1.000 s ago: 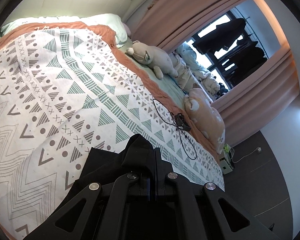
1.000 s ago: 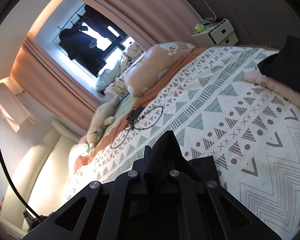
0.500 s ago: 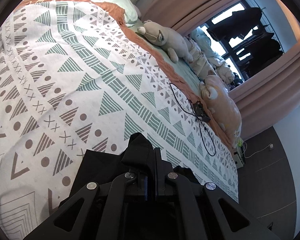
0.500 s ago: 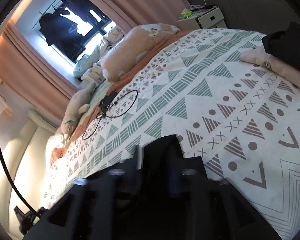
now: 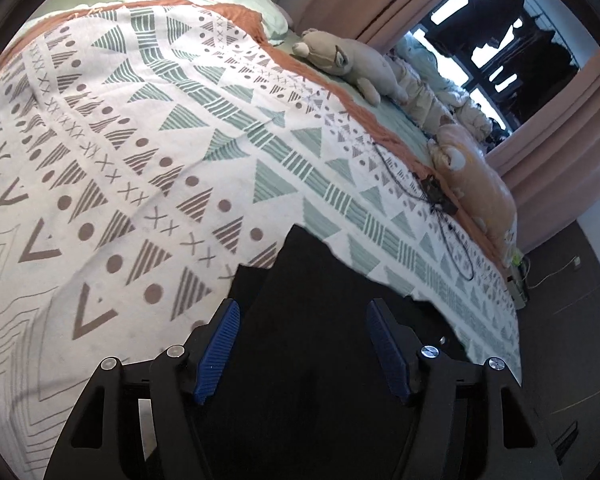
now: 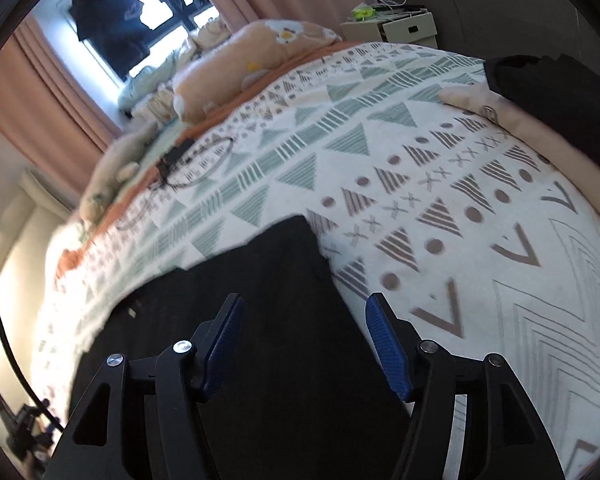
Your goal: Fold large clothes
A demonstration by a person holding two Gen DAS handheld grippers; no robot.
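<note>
we hold both grippers, left and right, wide apart and gripping nothing, above black cloth on the bedspread.

We see the black garment lying flat on the patterned bedspread, near the bed's edge. Plain dark fabric, no visible print. In the left wrist view one corner points up the bed, with a second layer edge stepped beside it. In the right wrist view the black garment shows a squared corner.
</note>
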